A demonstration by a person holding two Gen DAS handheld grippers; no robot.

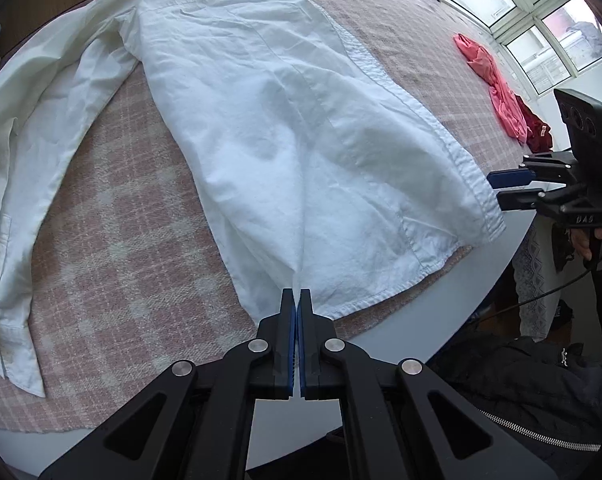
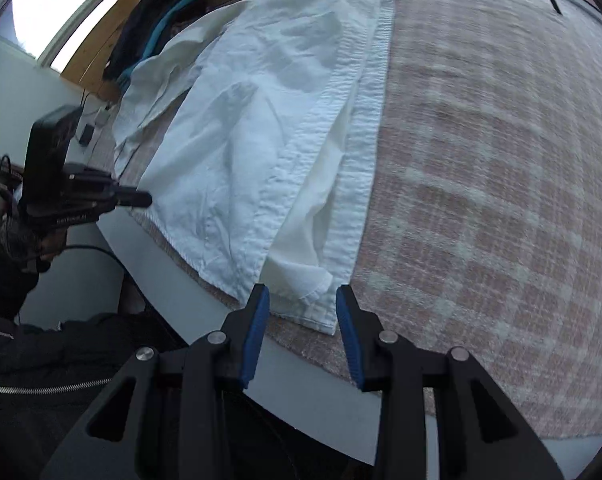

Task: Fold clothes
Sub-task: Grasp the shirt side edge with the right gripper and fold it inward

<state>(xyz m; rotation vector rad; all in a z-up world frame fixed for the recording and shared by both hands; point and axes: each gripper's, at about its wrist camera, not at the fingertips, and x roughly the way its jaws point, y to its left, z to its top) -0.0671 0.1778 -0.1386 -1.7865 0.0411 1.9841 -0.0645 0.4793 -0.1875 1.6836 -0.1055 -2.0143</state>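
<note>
A white long-sleeved shirt [image 1: 281, 120] lies spread on a pink checked cloth [image 1: 121, 240], one sleeve [image 1: 41, 140] stretched out to the left. My left gripper [image 1: 299, 296] is shut on the shirt's bottom hem, and creases run up from the pinch. In the right wrist view the same gripper [image 2: 147, 200] touches the hem from the left. My right gripper [image 2: 303, 296] is open, with the shirt's [image 2: 241, 140] front corner and button placket lying between its blue pads [image 2: 257, 320], untouched. From the left wrist it shows at the shirt's right corner [image 1: 494, 190].
The grey table edge [image 1: 481, 280] runs close below the hem. A pink garment [image 1: 497, 84] and a dark red one [image 1: 537, 128] lie at the far right near the windows. A person's black zipped jacket [image 1: 541, 392] is beside the table. Dark and teal clothes [image 2: 153, 32] hang behind.
</note>
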